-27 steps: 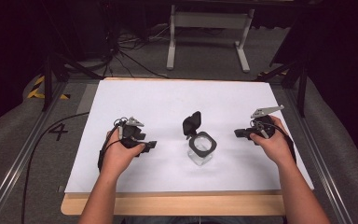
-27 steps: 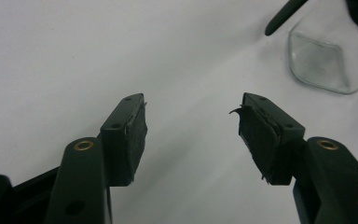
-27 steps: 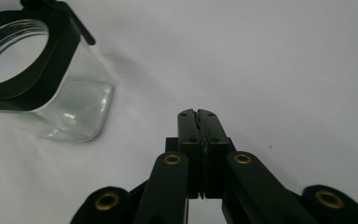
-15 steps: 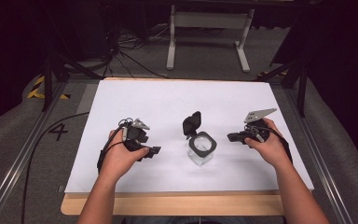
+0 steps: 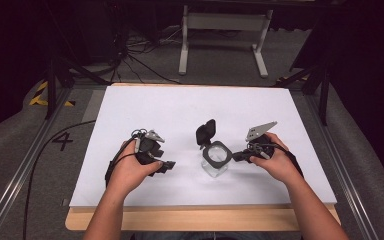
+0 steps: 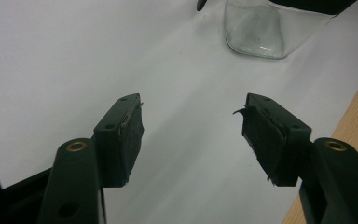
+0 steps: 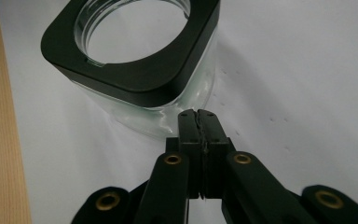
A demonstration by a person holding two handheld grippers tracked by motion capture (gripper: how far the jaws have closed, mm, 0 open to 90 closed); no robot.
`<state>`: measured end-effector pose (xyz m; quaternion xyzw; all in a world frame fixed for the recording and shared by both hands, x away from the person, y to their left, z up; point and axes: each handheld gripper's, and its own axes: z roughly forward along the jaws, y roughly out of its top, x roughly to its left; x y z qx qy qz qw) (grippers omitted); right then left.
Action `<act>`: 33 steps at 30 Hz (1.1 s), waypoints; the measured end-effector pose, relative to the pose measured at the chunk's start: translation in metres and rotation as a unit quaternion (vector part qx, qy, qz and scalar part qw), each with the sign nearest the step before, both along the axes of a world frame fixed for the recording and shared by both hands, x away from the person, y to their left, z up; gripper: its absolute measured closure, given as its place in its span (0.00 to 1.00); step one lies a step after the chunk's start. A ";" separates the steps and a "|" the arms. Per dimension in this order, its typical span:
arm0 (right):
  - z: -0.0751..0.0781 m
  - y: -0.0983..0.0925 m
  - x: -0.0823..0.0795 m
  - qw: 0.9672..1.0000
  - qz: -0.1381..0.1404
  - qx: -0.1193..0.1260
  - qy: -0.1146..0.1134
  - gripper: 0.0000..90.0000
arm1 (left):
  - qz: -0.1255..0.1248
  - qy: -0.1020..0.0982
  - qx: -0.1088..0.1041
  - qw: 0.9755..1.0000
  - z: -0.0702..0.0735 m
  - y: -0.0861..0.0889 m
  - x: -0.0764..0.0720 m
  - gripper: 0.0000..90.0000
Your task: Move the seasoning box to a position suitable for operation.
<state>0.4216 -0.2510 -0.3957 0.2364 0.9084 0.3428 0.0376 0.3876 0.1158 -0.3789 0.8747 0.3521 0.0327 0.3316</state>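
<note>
A clear glass jar (image 5: 215, 161) with a black square collar (image 7: 135, 74) stands on the white sheet, its black lid (image 5: 206, 132) flipped open behind it. My right gripper (image 5: 236, 157) is just right of the jar, jaws shut with nothing between them, and its tips (image 7: 198, 115) almost touch the glass wall. My left gripper (image 5: 167, 166) hovers left of the jar with its jaws wide apart (image 6: 191, 126) and nothing between them. The jar's base (image 6: 256, 32) shows ahead of it, well apart.
A white sheet (image 5: 180, 110) covers most of the wooden table (image 5: 200, 220), whose bare front edge runs near both forearms. A white metal stand (image 5: 222, 22) and cables lie on the floor beyond the table.
My right gripper has moved left, closing in on the jar. My left gripper has shifted right and slightly forward toward the jar. The jar has not moved.
</note>
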 end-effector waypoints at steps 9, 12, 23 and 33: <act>-0.003 0.005 -0.002 1.000 0.001 -0.017 -0.003 1.00 | 0.001 -0.005 0.004 1.000 0.001 -0.001 -0.001 0.43; -0.002 0.006 -0.004 1.000 0.004 -0.019 0.001 1.00 | 0.002 -0.006 0.005 1.000 0.001 -0.001 -0.001 0.42; -0.001 0.015 -0.014 0.999 0.031 -0.029 0.015 1.00 | -0.005 0.001 0.005 1.000 0.001 -0.004 0.002 0.42; -0.003 0.027 -0.023 0.998 0.053 -0.033 0.019 1.00 | -0.011 0.002 0.007 1.000 0.000 -0.007 0.002 0.42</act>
